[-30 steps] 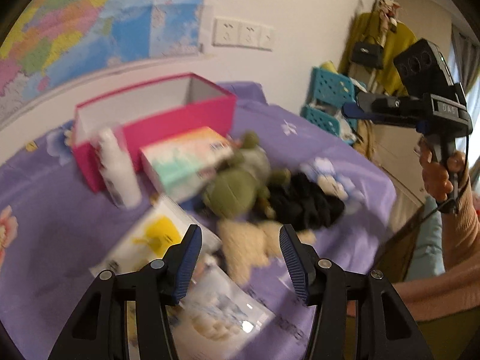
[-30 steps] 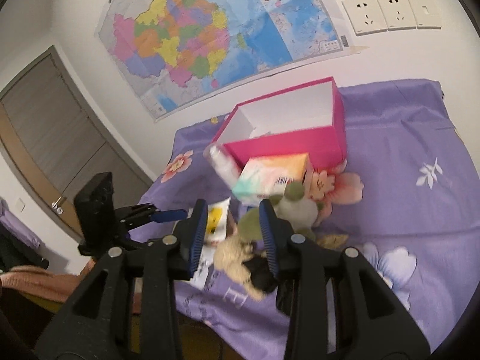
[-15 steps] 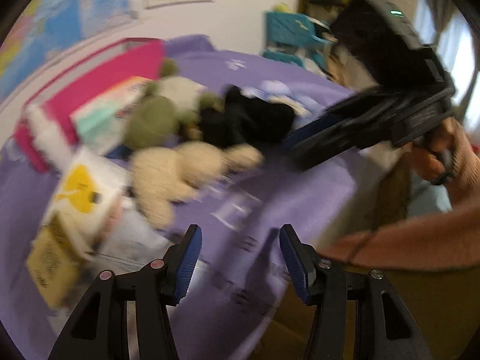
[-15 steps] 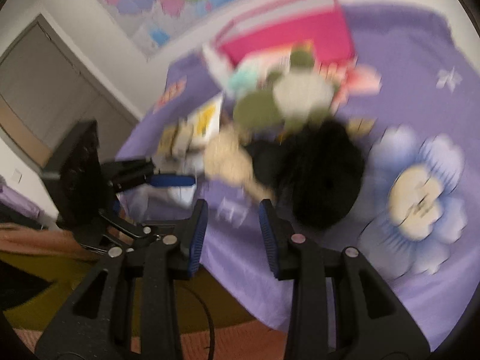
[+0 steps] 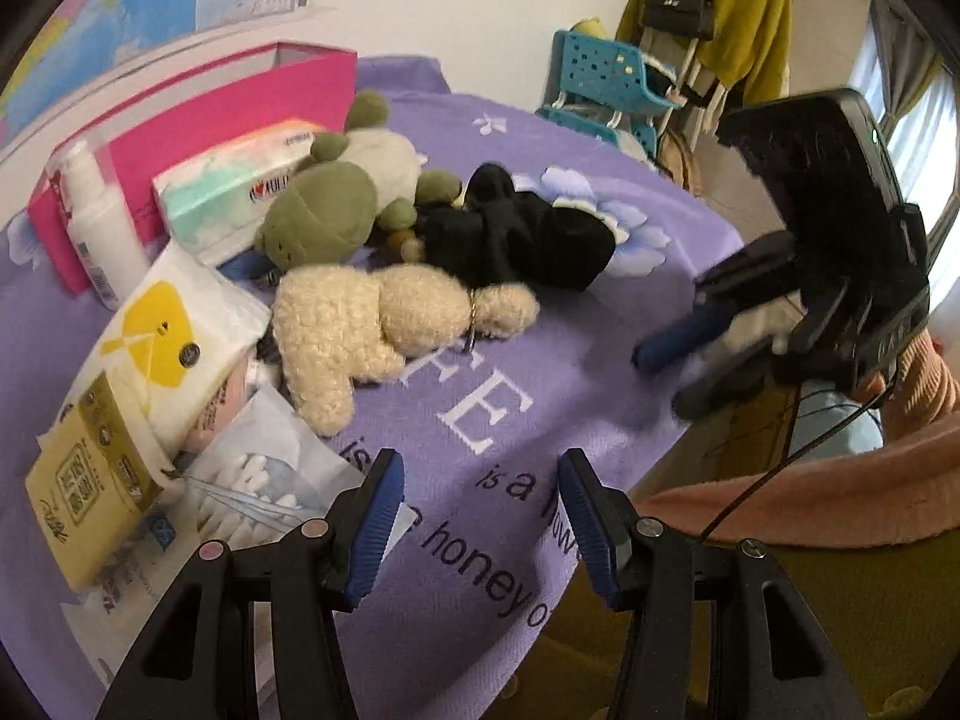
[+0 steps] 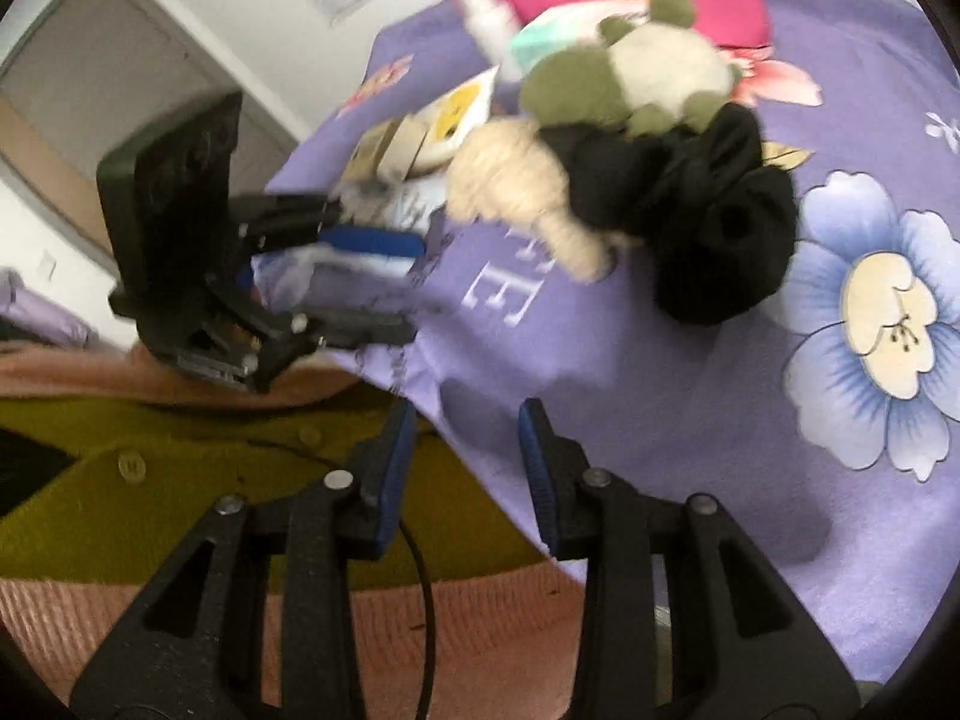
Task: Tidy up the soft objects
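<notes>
While poised apart and empty, left gripper closing slightly, right gripper likewise: reach step. Aimed next, probably, for cream curly plush bear on purple cloth.

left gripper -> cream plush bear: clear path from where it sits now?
Probably yes. The left gripper hangs empty over bare purple cloth, jaws closing slightly, and the cream plush bear lies just ahead with nothing between. The black plush sits behind it, touching.

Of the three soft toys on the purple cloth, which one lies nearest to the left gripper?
The cream curly plush; the green plush and the black plush lie behind it, nearer the pink box.
</notes>
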Motion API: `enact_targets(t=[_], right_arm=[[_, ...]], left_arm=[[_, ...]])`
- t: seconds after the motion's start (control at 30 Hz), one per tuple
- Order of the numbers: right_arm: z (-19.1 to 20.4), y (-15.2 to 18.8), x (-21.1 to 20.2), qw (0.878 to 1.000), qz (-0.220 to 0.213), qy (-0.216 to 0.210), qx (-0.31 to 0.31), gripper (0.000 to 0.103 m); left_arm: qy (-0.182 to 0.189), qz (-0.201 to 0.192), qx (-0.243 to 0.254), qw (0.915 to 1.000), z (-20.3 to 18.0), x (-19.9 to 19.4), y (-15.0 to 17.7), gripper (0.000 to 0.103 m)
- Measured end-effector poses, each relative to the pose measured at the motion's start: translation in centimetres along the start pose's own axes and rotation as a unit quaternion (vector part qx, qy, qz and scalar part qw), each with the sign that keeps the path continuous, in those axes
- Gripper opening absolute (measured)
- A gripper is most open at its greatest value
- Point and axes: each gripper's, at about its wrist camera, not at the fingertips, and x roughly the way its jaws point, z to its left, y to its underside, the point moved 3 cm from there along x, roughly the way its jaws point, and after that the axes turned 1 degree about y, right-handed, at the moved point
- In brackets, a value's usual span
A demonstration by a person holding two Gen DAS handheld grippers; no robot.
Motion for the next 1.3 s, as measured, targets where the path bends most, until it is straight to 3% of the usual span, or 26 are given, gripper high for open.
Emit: enact_targets(t=[0.1, 0.2, 0.27, 0.47, 0.57, 0.63, 0.73, 0.83, 1.03, 1.13, 1.3], right_arm=[[-1.1, -0.3, -0.8, 0.999, -0.033, 0.003, 0.028, 0.038], [-2.2, -0.9, -1.9, 0.996, -0.068, 0.004, 0.049, 0.038], [-3.2, -1.2, -2.8, 0.994, -0.087, 0.010, 0.067, 0.038], [-4.3, -1.4, -4.3, 0.989, -0.117, 0.006, 0.089, 0.038], [-4.0, -1.0, -4.1, 0.990, -0.113, 0.005, 0.079, 0.038], [-3.9, -1.0, -4.0, 0.991, -0.111, 0.006, 0.079, 0.038], [-4.1, -1.0, -4.3, 0.990, -0.116, 0.007, 0.082, 0.038], [-4.0, -1.0, -4.8, 0.989, -0.126, 0.015, 0.079, 0.038], [-5.7, -1.5, -5.4, 0.980, -0.166, 0.044, 0.101, 0.039], [-6.8, -2.3, -5.3, 0.974, -0.185, 0.062, 0.118, 0.056], [-7.8, -4.2, -3.3, 0.977, -0.165, 0.061, 0.120, 0.060]], left_arm=[[-0.005, 0.016, 0.023, 0.9996, -0.9, 0.7, 0.6, 0.050], [0.042, 0.024, 0.040, 0.9980, -2.2, 0.2, 1.1, 0.050], [0.045, 0.019, 0.048, 0.9976, -2.5, -0.3, 1.1, 0.050], [0.103, -0.011, 0.009, 0.9945, -1.5, -1.9, 0.3, 0.048], [0.153, 0.028, 0.021, 0.9876, -2.9, -0.3, 0.9, 0.039], [0.165, 0.053, 0.034, 0.9842, -3.9, 0.9, 1.1, 0.036], [0.150, 0.070, 0.040, 0.9855, -4.3, 1.4, 1.4, 0.036], [0.158, 0.029, 0.033, 0.9865, -3.7, -0.6, 0.6, 0.036], [0.123, -0.030, -0.004, 0.9919, -1.2, -2.4, -2.2, 0.040], [0.115, -0.044, -0.038, 0.9917, 0.0, -1.9, -3.5, 0.040], [0.092, -0.052, -0.084, 0.9909, 2.0, -0.9, -6.3, 0.040]])
